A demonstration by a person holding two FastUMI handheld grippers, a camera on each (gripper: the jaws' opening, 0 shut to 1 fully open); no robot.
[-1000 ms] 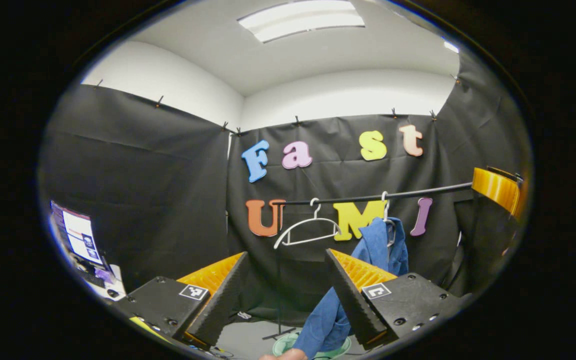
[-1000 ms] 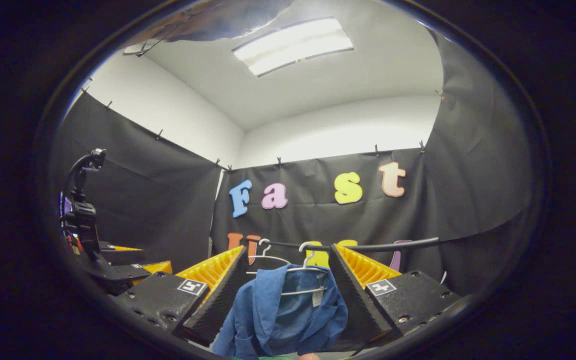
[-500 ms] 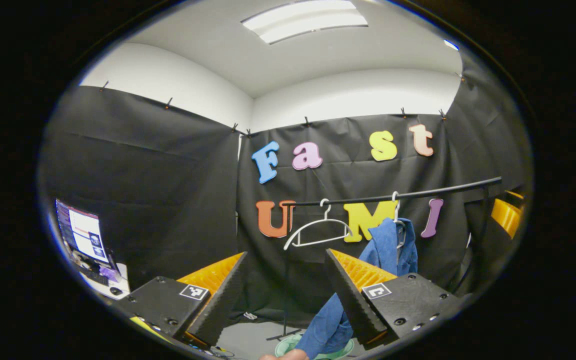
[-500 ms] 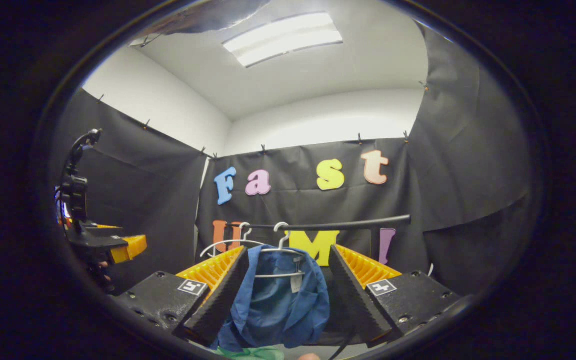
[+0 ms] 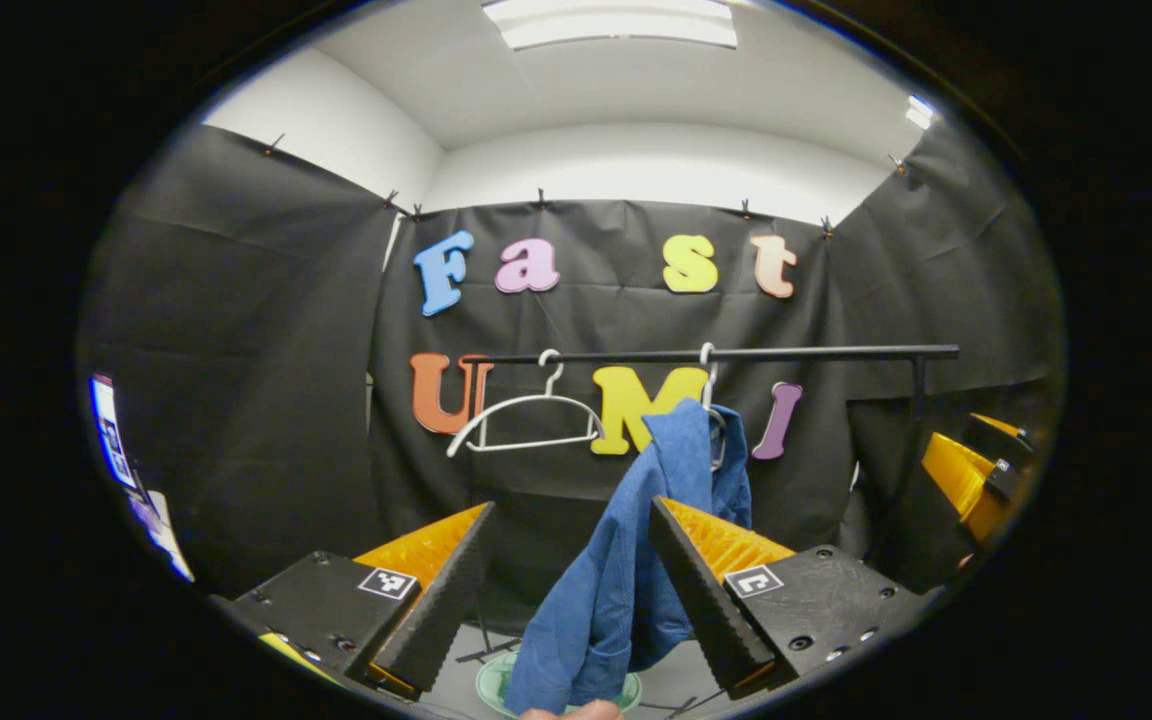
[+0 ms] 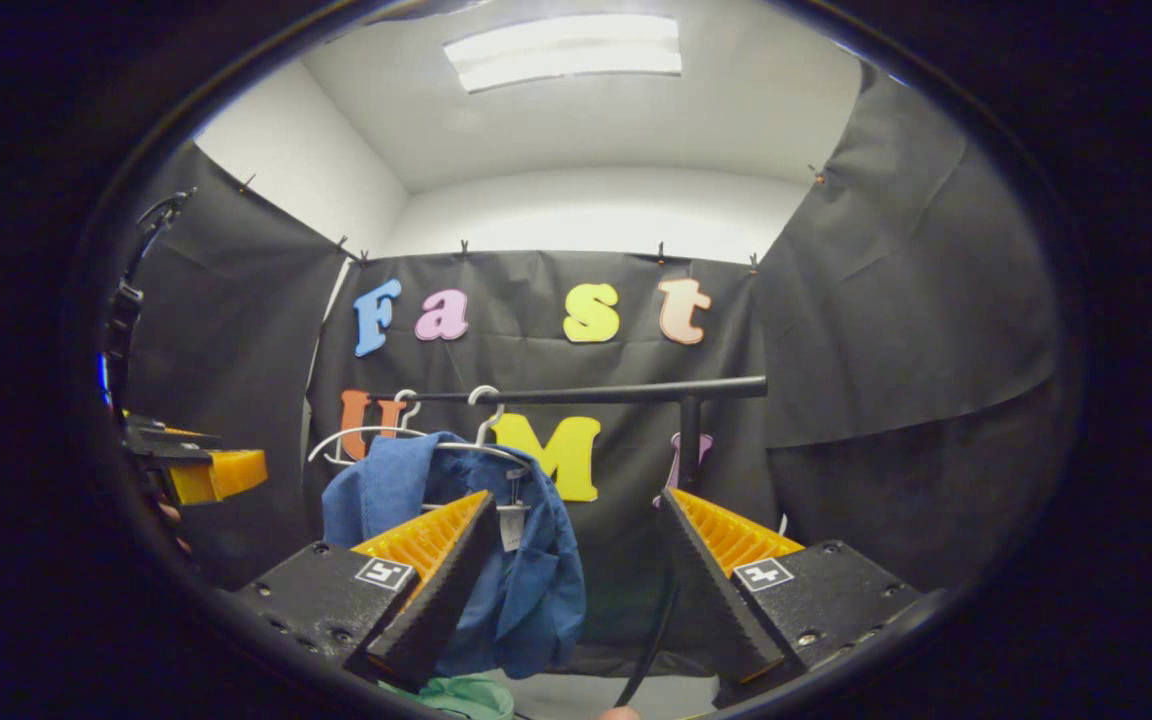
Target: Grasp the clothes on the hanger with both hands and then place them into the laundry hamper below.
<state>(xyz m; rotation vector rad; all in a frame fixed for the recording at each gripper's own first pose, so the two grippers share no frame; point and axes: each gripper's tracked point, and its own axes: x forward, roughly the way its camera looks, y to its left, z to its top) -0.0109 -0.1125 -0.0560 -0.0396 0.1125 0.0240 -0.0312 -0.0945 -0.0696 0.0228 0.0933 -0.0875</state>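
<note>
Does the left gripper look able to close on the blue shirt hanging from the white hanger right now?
Probably yes. The left gripper is open and the blue shirt hangs in the gap between its fingers, with nothing in front of it. How far off the cloth is cannot be told, so it may need to advance first.

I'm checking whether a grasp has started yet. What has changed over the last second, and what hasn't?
Both grippers swung sideways: in the left gripper view the blue shirt slid in between the left gripper's open fingers; in the right gripper view it drifted left, behind the right gripper's left finger. Nothing was gripped. The shirt still hangs on its white wire hanger from the black rail, beside the empty white hanger, above the green hamper.
</note>
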